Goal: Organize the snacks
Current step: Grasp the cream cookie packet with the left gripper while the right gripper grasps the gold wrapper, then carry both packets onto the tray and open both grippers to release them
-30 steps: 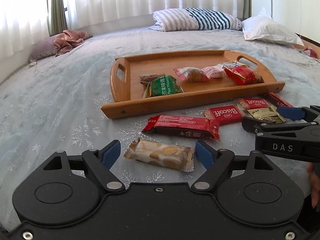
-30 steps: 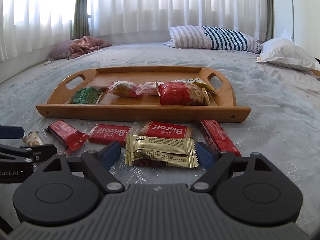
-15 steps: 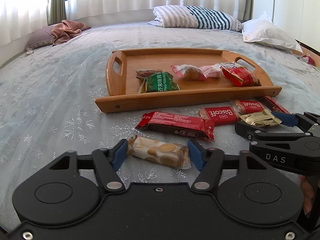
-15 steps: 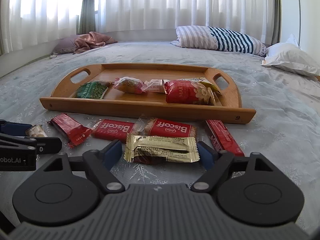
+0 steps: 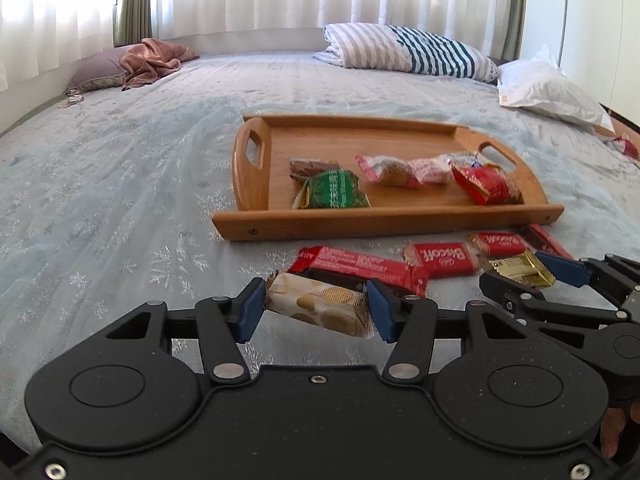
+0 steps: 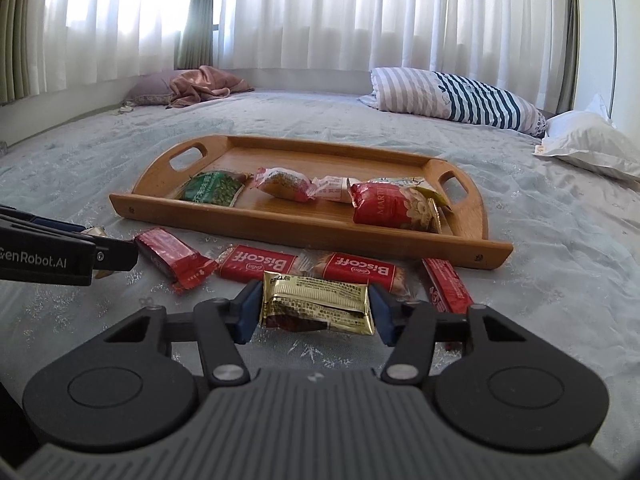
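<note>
Both sets of fingers are clamped end-to-end on packets: left gripper [image 5: 316,311] on the cracker pack [image 5: 318,309], right gripper [image 6: 315,311] on the gold wafer pack [image 6: 318,304] (both just off the bed [image 5: 120,200]). Lengthwise grip suits a drop into the wooden tray [image 5: 384,222], where several snacks already lie; Biscoff packs [image 6: 312,270] wait in front of it.

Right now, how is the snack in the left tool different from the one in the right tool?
The left tool holds a pale cracker packet printed with round biscuits; the right tool holds a shiny gold packet covered in small print. The cracker packet sits tilted, its right end lower; the gold packet sits nearly level. Both are pinched end to end between blue pads, in front of the wooden tray.
</note>
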Tool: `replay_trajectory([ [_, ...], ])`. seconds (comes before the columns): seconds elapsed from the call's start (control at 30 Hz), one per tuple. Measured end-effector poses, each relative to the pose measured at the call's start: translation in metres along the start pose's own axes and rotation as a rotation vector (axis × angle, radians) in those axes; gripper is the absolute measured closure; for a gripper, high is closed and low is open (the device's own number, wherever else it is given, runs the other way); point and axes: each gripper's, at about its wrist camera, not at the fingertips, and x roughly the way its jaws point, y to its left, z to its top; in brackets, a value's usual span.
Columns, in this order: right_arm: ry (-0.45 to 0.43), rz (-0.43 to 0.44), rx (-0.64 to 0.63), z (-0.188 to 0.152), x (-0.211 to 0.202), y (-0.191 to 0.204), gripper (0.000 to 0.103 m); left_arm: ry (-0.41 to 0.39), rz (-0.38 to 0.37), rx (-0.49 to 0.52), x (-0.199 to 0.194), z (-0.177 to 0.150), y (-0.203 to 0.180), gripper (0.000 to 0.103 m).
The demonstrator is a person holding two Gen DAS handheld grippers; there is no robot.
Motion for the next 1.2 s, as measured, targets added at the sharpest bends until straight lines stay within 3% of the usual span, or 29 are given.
replay_trajectory([
  [0.5, -0.079, 0.012, 0.094, 0.048, -0.005, -0.037, 0.044, -0.081, -0.077, -0.043, 0.000, 0.064, 0.007, 0.051],
  [0.7, -0.085, 0.028, 0.150, 0.073, 0.011, -0.063, 0.043, -0.108, -0.085, -0.061, 0.013, 0.097, 0.008, 0.051],
  [0.9, -0.080, 0.036, 0.183, 0.098, 0.038, -0.090, 0.044, -0.083, -0.090, -0.099, 0.043, 0.134, 0.016, 0.051],
  [1.2, 0.078, 0.110, 0.167, 0.132, 0.122, -0.122, 0.043, 0.016, -0.068, -0.166, 0.114, 0.172, 0.025, 0.051],
])
